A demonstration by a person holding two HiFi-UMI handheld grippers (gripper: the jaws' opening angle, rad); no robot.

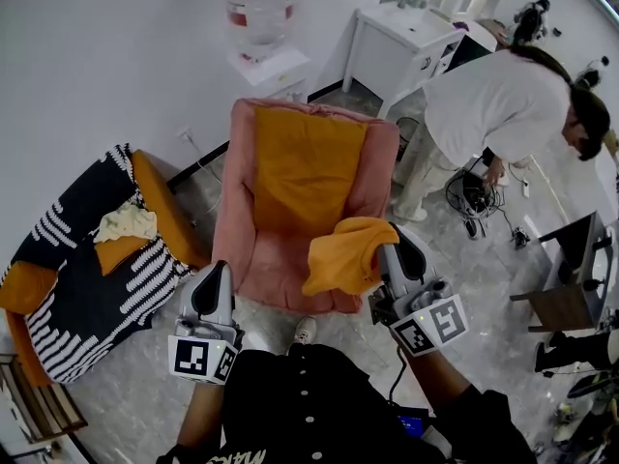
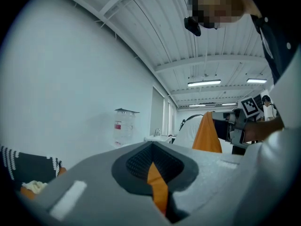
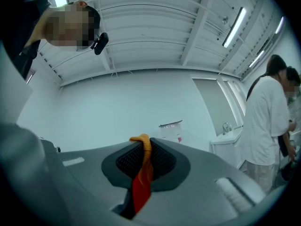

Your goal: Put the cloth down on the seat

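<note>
- Head view alone lays out the room: a pink upholstered armchair with a smooth orange cover down its back. The orange cloth hangs in the air over the front right corner of the seat, not lying on it.
- That view shows the right gripper pinching the cloth at one edge, while the rest droops in soft folds to the left of it.
- Right gripper view adds the grip itself. The jaws are clamped on a thin band of cloth, which bunches into a small roll above the tips and runs down the slit, redder in the shadow.
- In head view the left gripper sits well apart to the left, before the chair's other arm, with nothing hanging from it.
- Left gripper view shows its jaws meeting at the tips between dark ribbed pads. A narrow orange wedge fills the slit behind them, and I cannot tell whether that is fabric or something beyond.
- The same view catches the cloth side-on, as a hanging triangle under the right gripper.
- A black-and-white striped throw covers the couch on the left, which the frame edge cuts off.
- A person in white bends over at the upper right.
</note>
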